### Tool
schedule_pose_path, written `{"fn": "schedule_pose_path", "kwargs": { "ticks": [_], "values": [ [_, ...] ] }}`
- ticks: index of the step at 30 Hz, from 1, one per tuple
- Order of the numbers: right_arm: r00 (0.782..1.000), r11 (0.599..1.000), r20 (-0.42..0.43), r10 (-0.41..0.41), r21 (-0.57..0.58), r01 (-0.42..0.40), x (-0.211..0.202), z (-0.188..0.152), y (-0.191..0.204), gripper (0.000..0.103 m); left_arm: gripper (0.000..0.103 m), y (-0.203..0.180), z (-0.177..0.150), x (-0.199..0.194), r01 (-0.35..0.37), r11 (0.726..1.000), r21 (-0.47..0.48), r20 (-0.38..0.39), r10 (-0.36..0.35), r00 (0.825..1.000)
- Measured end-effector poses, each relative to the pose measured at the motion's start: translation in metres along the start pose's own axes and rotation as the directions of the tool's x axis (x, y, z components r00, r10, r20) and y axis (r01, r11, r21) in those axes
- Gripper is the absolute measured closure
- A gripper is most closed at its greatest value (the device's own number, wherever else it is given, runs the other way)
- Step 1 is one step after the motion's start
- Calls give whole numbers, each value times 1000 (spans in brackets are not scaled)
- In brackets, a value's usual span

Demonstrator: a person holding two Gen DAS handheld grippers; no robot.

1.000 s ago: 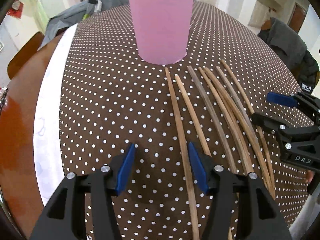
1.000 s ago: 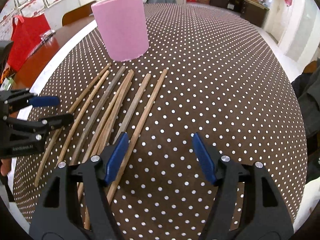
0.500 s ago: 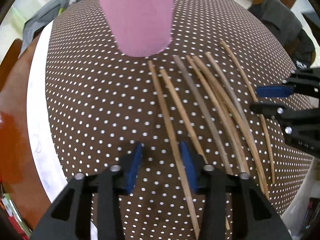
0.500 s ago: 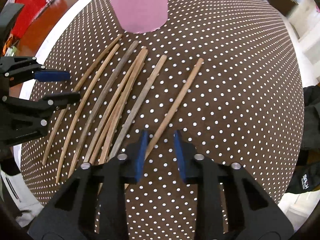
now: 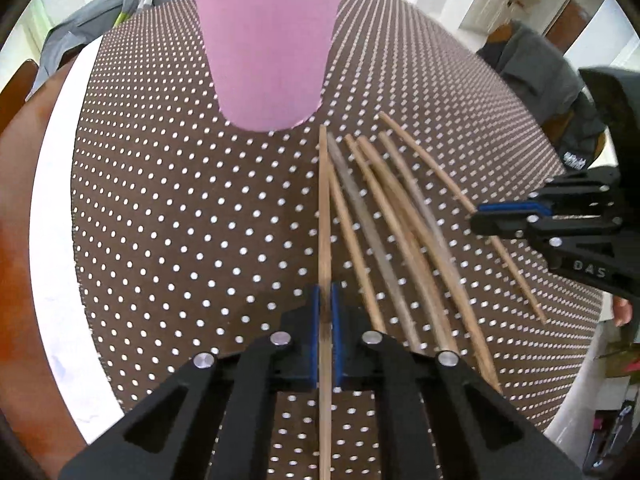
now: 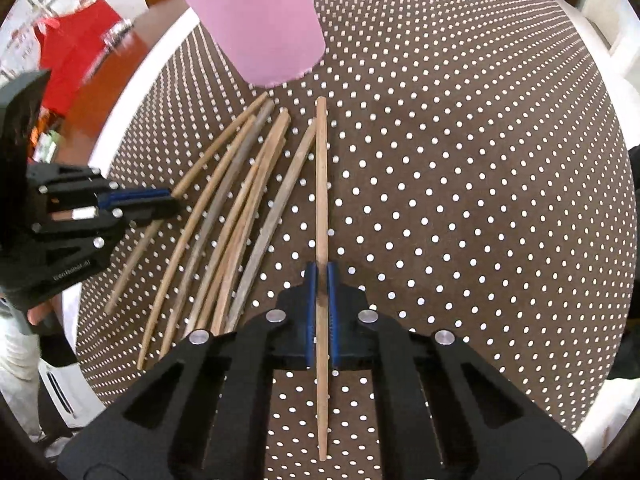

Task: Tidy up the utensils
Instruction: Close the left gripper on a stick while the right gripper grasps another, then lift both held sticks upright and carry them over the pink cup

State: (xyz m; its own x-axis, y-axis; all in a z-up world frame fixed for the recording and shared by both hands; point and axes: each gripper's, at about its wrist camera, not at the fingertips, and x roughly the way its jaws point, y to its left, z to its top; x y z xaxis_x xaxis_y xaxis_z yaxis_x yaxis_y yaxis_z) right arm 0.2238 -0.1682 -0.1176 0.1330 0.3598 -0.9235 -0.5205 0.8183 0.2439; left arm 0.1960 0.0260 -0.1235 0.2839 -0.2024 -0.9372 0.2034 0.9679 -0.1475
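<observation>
A pink cup (image 5: pixel 267 46) with several chopsticks in it stands on the dotted brown tablecloth; it also shows in the right wrist view (image 6: pixel 262 20). My left gripper (image 5: pixel 325 300) is shut on the leftmost wooden chopstick (image 5: pixel 324 208), its tip pointing at the cup. My right gripper (image 6: pixel 321 276) is shut on the rightmost wooden chopstick (image 6: pixel 321 184). Several loose chopsticks (image 5: pixel 396 220) lie fanned between the two grippers, also seen in the right wrist view (image 6: pixel 240 208).
The brown dotted cloth (image 5: pixel 168 200) covers a round table with a white border (image 5: pixel 52 184). A grey jacket hangs on a chair (image 5: pixel 536 64) at the right. A red bag (image 6: pixel 76 40) sits at the far left.
Both grippers closed from open, each onto a chopstick at the outer edge of the row. Both lifted slightly and the cup now sits nearer in both views.
</observation>
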Motion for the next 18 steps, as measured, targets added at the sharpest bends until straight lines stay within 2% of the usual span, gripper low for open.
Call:
{"fn": "schedule_pose_path", "kwargs": {
  "ticks": [4,6,10,12,13,14,15,16,17,18],
  "values": [
    [993,998,99,58,25,-61,-19,-11,-12,97,97,-6,-17,-20,-1,1000,11,89,0,996],
    [985,996,151,81,31,-87,-29,-14,-16,97,97,-8,-18,-34,29,1000,5,153,-29,988],
    [951,992,286,117,14,-126,-56,-13,-18,97,97,-13,-19,-65,47,999,10,308,-48,950],
    [929,990,345,134,-1,-143,-69,-12,-18,97,97,-13,-16,-80,66,998,8,391,-64,918],
    [918,989,370,141,-6,-149,-75,-11,-17,97,97,-15,-15,-89,68,998,10,440,-65,895],
    [900,987,408,154,-17,-161,-82,-9,-16,97,97,-15,-12,-93,67,998,10,473,-64,879],
    [886,986,437,159,-24,-165,-90,-7,-19,97,97,-19,-10,-97,64,998,9,511,-60,858],
    [872,986,462,162,-31,-167,-93,-3,-16,97,97,-19,-9,-104,64,998,4,559,-55,828],
    [857,985,487,168,-40,-171,-100,5,-18,97,97,-15,-6,-109,70,998,0,583,-57,810],
    [830,983,528,179,-52,-178,-107,17,-15,97,97,-13,-4,-115,78,997,-3,617,-59,785]
  ]
}}
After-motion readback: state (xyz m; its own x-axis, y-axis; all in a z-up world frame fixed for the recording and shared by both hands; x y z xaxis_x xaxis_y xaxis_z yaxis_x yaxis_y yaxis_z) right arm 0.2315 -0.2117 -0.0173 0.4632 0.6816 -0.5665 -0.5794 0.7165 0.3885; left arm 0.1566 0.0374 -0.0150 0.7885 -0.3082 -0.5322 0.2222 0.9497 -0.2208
